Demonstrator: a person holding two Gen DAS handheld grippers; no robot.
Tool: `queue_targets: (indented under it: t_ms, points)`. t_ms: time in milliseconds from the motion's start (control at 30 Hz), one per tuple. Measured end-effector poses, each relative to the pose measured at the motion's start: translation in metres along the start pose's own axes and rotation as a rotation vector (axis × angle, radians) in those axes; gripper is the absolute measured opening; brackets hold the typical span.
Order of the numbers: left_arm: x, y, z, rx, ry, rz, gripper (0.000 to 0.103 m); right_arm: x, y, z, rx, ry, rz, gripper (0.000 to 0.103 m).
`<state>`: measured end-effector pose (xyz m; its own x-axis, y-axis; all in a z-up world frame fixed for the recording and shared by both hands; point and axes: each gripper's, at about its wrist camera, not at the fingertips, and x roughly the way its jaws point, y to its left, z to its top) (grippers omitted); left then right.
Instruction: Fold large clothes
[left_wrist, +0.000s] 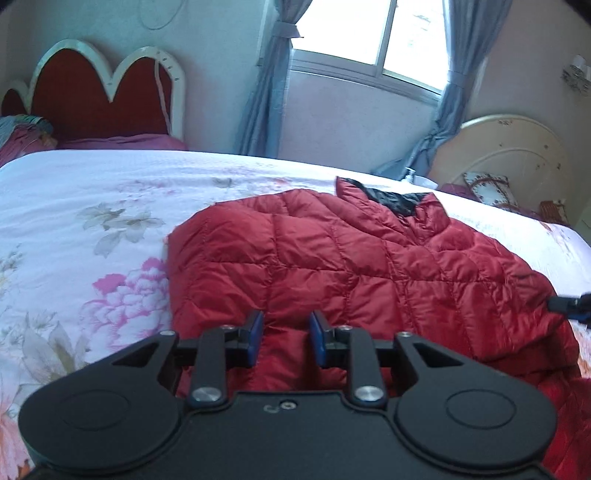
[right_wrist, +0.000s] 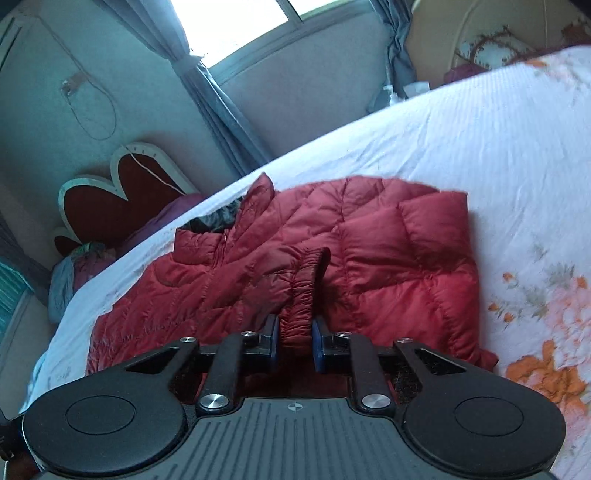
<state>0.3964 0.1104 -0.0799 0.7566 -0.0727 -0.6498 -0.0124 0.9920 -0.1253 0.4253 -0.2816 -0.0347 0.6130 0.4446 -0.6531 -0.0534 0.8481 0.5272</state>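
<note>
A red quilted puffer jacket (left_wrist: 351, 266) lies on the floral bedspread (left_wrist: 92, 206), its black-lined collar (left_wrist: 395, 201) at the far side. My left gripper (left_wrist: 286, 332) hovers over the jacket's near edge, jaws apart with red fabric showing between them; whether it grips is unclear. In the right wrist view the jacket (right_wrist: 388, 258) lies partly folded. My right gripper (right_wrist: 295, 339) is shut on the elastic sleeve cuff (right_wrist: 303, 295), which rises bunched between the blue pads (right_wrist: 272, 341). The right gripper's tip also shows in the left wrist view (left_wrist: 569, 304) at the jacket's right edge.
A red headboard (left_wrist: 103, 96) with white scalloped trim stands at the bed's head with pillows (left_wrist: 22, 129) below it. A window with blue curtains (left_wrist: 266, 92) is behind the bed. A cream round board (left_wrist: 509, 162) leans at the right.
</note>
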Motion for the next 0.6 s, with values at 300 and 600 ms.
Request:
queue_targets:
  t_ms: [300, 600]
  points:
    - [0.006, -0.029, -0.01, 0.098, -0.003, -0.025, 0.028, -0.03, -0.002, -0.013, -0.075, -0.049, -0.13, 0.017]
    - [0.016, -0.024, -0.01, 0.136, 0.051, -0.014, 0.028, -0.013, -0.021, -0.034, -0.02, -0.002, -0.168, 0.018]
